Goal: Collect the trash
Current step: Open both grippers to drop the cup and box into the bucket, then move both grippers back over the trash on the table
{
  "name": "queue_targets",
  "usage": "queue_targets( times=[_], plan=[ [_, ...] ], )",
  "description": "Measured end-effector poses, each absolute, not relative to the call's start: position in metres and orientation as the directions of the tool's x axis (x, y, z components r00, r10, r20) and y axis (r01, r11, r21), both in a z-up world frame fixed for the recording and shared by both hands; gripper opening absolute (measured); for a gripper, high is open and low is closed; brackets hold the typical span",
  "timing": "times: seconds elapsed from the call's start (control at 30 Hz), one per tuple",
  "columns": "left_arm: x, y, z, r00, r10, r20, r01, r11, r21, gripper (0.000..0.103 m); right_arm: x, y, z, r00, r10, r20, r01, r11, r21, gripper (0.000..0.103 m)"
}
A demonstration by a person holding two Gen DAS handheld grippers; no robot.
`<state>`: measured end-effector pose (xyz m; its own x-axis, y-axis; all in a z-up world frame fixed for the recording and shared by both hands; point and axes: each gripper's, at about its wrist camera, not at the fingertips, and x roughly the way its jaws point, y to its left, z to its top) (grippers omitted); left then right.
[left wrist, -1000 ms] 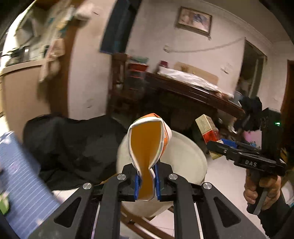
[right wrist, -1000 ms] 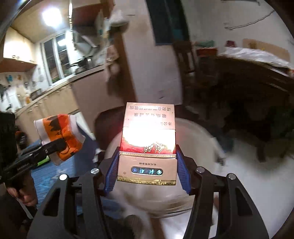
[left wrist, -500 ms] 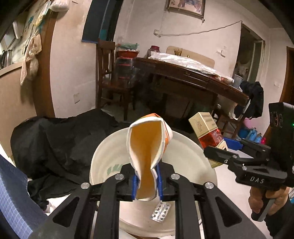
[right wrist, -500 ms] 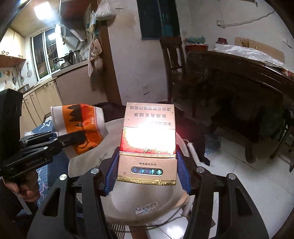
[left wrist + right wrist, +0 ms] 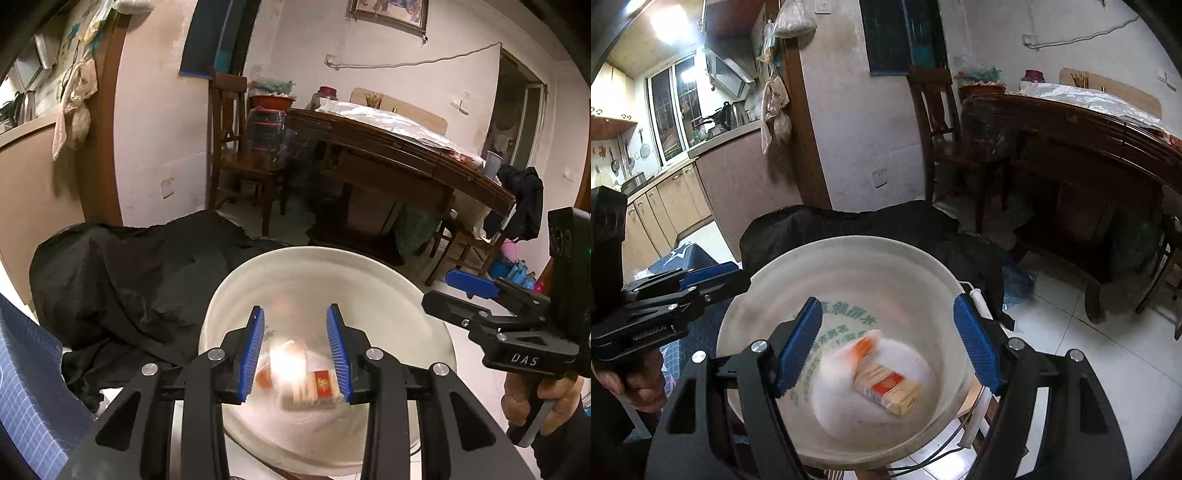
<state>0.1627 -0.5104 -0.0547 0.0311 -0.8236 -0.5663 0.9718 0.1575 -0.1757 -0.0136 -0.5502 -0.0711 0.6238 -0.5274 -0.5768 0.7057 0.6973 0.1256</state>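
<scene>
**Two pieces in the bucket — both hands empty above it**

On the left, the left gripper (image 5: 295, 350) hangs over the near rim of the white bucket (image 5: 768, 273), its blue pads parted and its jaws opening, with nothing pressed between them. Straight through that gap, down inside the bucket, the orange-and-white wrapper (image 5: 284, 363) shows as a bright smear — too blurred to say whether it has come to rest or is tumbling. A hand grips the handle of that tool at the lower left of the right wrist view.

In the middle sits the bucket itself, pale, with green lettering on its inner wall. The wrapper (image 5: 864, 349) lies against the cigarette pack (image 5: 888, 387), a tan box with a red band, which rests tilted on the bucket floor. Both are well inside the wall.

To the right, the right gripper (image 5: 888, 343) is spread wide over the bucket mouth, jaws opening, pads clear of everything — the pack is far below them, not between them.

So, as I judge it, these two bits of trash are collected. Whether more is left I cannot tell: a black cloth (image 5: 140, 280) is heaped behind the bucket, a dark wooden table (image 5: 399, 155) stands beyond, and no loose litter is plainly seen near the tools.
</scene>
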Motion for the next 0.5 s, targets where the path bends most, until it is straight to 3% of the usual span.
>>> queue_targets(
  times=[0.5],
  plan=[
    [0.185, -0.395, -0.048, 0.167, -0.820, -0.547, 0.944, 0.293, -0.150, 0.037, 0.040, -0.493, -0.062, 0.727, -0.414, -0.547, 0.563, 0.816, 0.132, 0.071]
  ],
)
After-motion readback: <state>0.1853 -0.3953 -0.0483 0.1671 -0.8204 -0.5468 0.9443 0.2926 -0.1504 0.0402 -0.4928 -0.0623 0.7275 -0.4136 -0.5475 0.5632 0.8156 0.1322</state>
